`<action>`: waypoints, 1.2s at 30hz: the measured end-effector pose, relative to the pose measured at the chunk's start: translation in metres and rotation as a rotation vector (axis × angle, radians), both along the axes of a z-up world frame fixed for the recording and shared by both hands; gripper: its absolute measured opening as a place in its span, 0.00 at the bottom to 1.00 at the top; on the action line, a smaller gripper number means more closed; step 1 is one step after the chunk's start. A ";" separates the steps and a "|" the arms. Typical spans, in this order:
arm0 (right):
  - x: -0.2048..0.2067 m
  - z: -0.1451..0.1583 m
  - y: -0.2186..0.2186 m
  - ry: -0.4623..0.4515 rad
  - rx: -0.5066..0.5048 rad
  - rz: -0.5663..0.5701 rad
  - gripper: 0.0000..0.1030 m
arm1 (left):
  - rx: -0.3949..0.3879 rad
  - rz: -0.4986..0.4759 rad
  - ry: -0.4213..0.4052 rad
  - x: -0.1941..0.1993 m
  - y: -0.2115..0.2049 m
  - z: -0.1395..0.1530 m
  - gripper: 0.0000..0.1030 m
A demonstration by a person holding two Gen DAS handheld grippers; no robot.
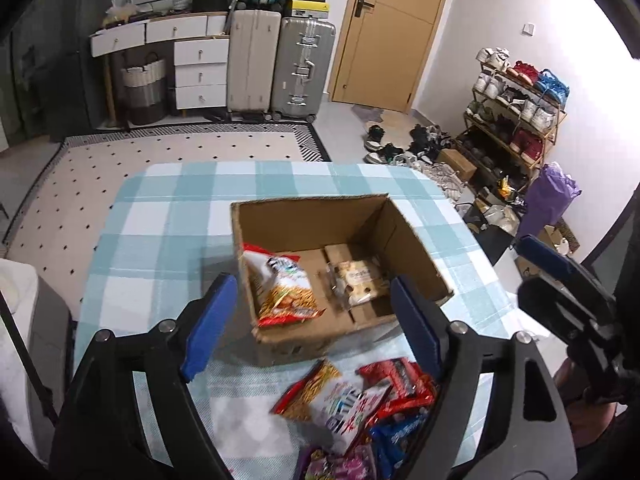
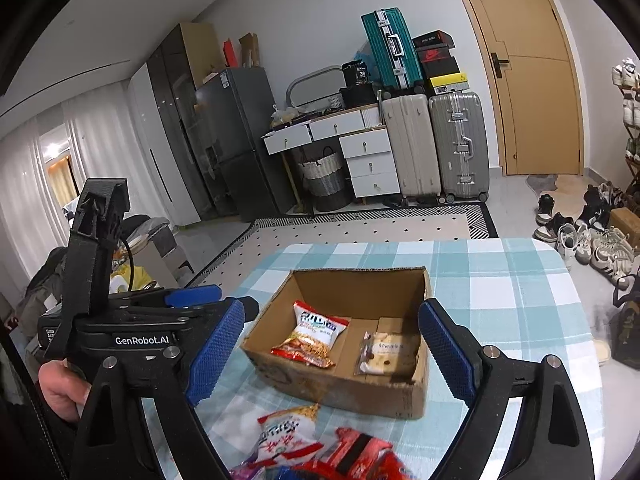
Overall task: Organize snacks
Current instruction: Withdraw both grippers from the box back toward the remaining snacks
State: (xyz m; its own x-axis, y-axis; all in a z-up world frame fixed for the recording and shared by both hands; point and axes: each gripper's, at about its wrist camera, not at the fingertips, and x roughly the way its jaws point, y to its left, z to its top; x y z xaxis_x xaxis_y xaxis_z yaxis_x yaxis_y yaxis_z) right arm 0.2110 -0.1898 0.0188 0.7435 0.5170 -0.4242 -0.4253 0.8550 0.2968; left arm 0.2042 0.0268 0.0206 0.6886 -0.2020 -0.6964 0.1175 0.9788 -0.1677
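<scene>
Both tongs, left (image 1: 314, 328) and right (image 2: 332, 354), hang spread and empty; the box (image 1: 280, 220) sits ahead, snacks (image 1: 352, 408) below them.

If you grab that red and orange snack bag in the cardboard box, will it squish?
Probably. The red and orange snack bag looks puffy and crinkled, so it likely dents and feels light. Its shiny film may slip. It lies flat in the cardboard box, so it shouldn't roll.

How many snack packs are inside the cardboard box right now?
2: a red-and-white chip bag on the box's left side, and a clear cookie pack on its right. Nothing else shows inside.
</scene>
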 end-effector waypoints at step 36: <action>-0.137 -0.040 0.007 0.019 -0.039 0.041 0.96 | 0.009 0.153 -0.083 -0.157 0.024 -0.007 0.96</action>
